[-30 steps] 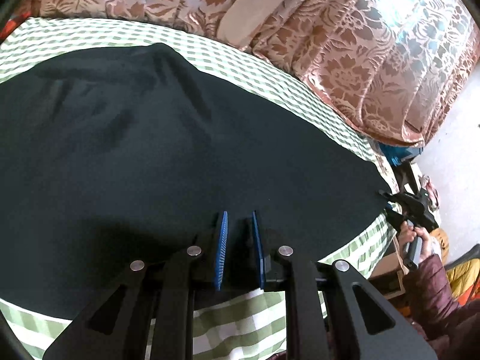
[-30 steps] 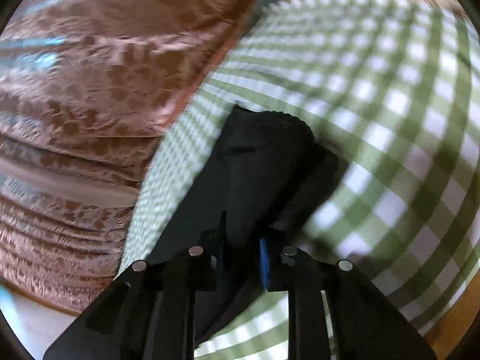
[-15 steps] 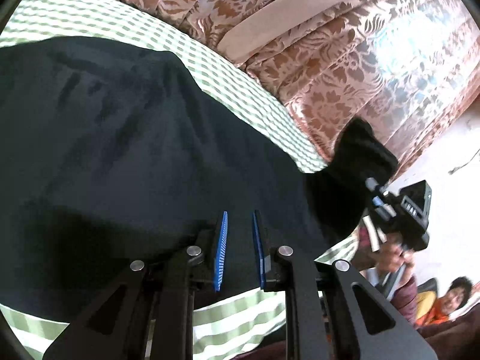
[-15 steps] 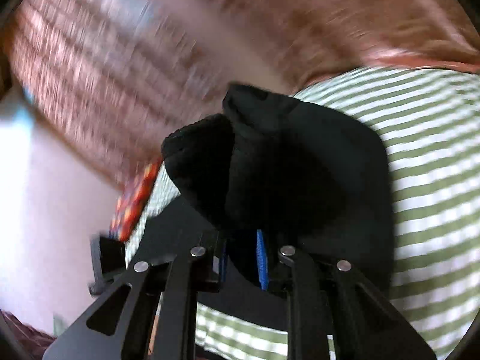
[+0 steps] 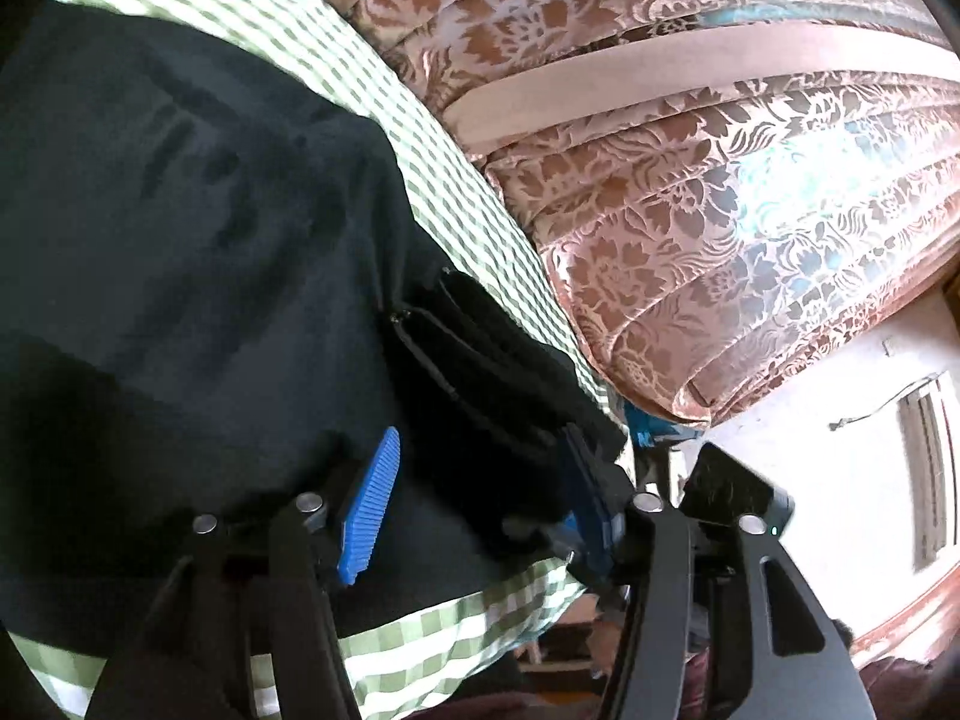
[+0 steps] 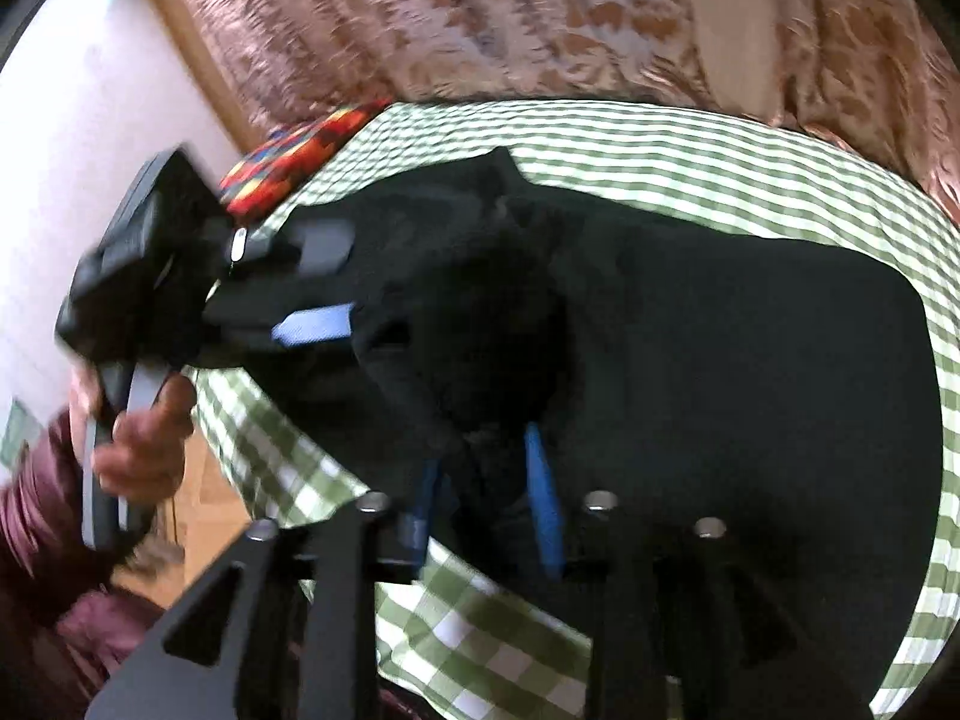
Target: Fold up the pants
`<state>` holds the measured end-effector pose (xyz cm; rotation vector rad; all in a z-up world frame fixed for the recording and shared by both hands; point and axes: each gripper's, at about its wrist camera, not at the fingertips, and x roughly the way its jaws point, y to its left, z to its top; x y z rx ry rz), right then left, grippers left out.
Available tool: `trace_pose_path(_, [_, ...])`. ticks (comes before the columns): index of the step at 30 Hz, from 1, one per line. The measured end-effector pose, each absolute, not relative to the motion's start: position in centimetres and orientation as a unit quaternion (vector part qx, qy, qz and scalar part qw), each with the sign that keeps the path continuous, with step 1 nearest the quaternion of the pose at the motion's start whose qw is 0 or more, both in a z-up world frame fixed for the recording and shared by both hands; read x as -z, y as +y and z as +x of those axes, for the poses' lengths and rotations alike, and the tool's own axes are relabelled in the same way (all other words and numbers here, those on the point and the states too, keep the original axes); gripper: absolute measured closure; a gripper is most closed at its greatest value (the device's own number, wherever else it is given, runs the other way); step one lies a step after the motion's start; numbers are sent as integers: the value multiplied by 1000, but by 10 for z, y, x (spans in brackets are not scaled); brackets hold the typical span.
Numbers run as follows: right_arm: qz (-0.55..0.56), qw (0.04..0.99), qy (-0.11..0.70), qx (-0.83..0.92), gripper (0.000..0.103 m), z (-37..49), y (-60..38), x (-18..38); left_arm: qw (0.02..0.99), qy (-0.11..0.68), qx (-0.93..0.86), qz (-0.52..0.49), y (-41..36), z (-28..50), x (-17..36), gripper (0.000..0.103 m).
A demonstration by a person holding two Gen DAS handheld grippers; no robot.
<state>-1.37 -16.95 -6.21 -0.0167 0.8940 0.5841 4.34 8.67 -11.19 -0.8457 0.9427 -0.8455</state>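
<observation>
Left gripper (image 5: 480,504): jaws opening, standing apart around the near edge of the black pants (image 5: 198,276).
Right gripper (image 6: 486,498): jaws opening, the folded-over pant end bunched between them.
Pants' long axis: runs crosswise ahead of the right gripper, on the green checked cloth (image 6: 750,180).
Nearer the fold: the right gripper, in my judgement.

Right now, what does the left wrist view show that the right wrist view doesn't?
Only the left wrist view: the pale band across the curtain and a wall vent. Only the right wrist view: a multicoloured cloth, the person's hand and maroon sleeve. Both: the black pants on the green checked cover, and the floral curtain.
</observation>
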Motion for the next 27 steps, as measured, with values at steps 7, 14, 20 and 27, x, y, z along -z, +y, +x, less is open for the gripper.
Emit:
trace_pose_path(7, [21,850,412,-327,60,-35,-180,55,702,455,384,-391,68,59,118,27])
trace_pose_path(14, [112,876,393,-256,60,-63,-270,31,715,486,374,-336,43,67,116,27])
trace_pose_path(20, [157,889,406,-142,59,-99,-348,37,723,493,365,-318,34,67,116,43])
trace_pose_path(27, [129,877,454,-94,59,-102,-345,72,755,477,355,-277,25,60,104,89])
